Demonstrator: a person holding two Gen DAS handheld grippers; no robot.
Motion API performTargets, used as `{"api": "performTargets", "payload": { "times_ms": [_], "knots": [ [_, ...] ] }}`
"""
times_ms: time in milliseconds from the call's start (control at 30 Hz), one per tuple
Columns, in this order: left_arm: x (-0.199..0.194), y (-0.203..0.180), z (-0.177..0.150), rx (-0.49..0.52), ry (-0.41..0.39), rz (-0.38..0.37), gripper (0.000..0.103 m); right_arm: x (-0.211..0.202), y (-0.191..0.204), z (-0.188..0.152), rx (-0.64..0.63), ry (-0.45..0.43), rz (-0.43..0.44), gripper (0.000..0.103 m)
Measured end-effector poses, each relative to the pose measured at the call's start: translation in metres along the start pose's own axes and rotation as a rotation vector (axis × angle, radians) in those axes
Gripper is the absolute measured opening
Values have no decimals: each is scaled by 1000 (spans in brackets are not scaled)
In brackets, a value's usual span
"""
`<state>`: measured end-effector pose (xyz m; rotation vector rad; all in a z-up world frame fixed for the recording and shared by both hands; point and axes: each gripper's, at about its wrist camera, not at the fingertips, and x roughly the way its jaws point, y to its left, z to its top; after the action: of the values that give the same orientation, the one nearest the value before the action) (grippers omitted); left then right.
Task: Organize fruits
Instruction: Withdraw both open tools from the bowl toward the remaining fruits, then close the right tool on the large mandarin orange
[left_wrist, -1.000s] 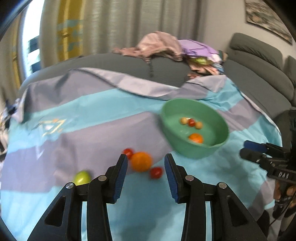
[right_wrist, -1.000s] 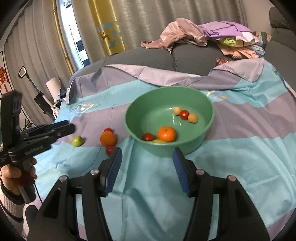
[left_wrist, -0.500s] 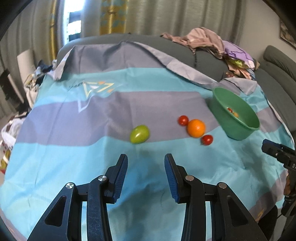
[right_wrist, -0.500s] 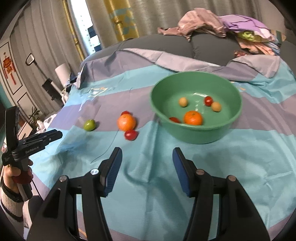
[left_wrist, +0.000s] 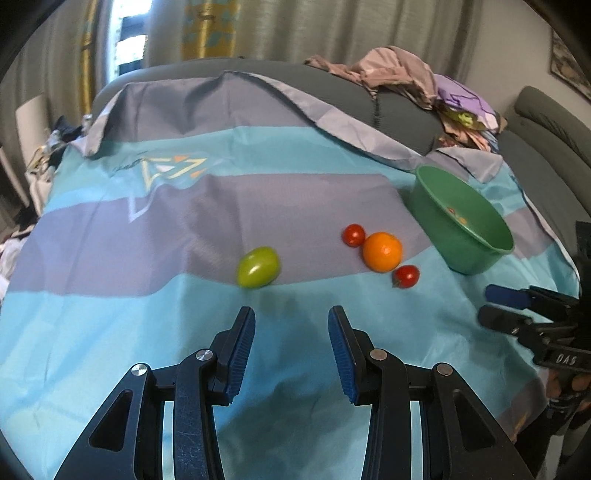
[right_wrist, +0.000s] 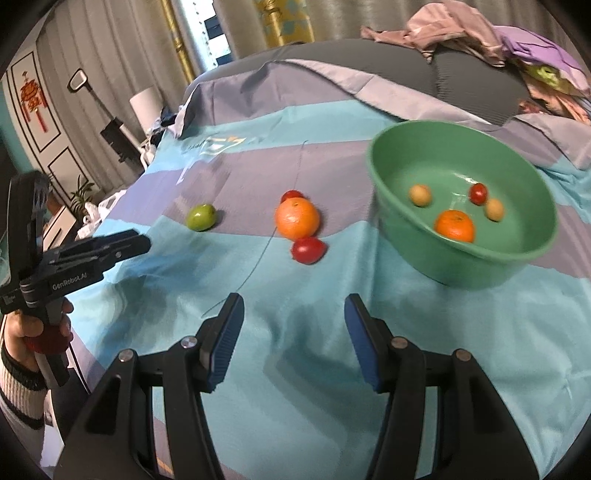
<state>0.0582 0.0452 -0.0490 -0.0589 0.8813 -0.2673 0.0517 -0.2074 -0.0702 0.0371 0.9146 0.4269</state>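
Observation:
A green fruit (left_wrist: 258, 266), an orange (left_wrist: 382, 252) and two small red tomatoes (left_wrist: 353, 235) (left_wrist: 406, 276) lie on the blue and grey cloth. A green bowl (left_wrist: 476, 254) stands to their right; in the right wrist view the bowl (right_wrist: 480, 266) holds an orange (right_wrist: 454, 225), a red tomato (right_wrist: 478, 192) and two small tan fruits (right_wrist: 420, 195). My left gripper (left_wrist: 291, 325) is open and empty, just short of the green fruit. My right gripper (right_wrist: 293, 314) is open and empty, in front of the loose orange (right_wrist: 297, 218) and red tomato (right_wrist: 308, 249).
The cloth covers a grey sofa (left_wrist: 221, 74) with a heap of clothes (left_wrist: 424, 85) at the back right. Curtains hang behind. The left gripper shows at the left edge in the right wrist view (right_wrist: 92, 251); the right gripper shows at the right in the left wrist view (left_wrist: 517, 310).
My left gripper swung left from the orange and now faces the green fruit from closer. My right gripper turned left from the bowl toward the loose fruit. Both stay open.

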Motion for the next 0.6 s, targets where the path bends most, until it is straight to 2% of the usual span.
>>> {"api": "performTargets", "payload": {
  "times_ms": [300,600],
  "knots": [
    [19,-15,20,60,2,-27,41,33,6,19,-50,30,-11,56],
    [28,-10,27,54,7,-14,41,40,7,30,-61,23,-10,56]
  ]
}}
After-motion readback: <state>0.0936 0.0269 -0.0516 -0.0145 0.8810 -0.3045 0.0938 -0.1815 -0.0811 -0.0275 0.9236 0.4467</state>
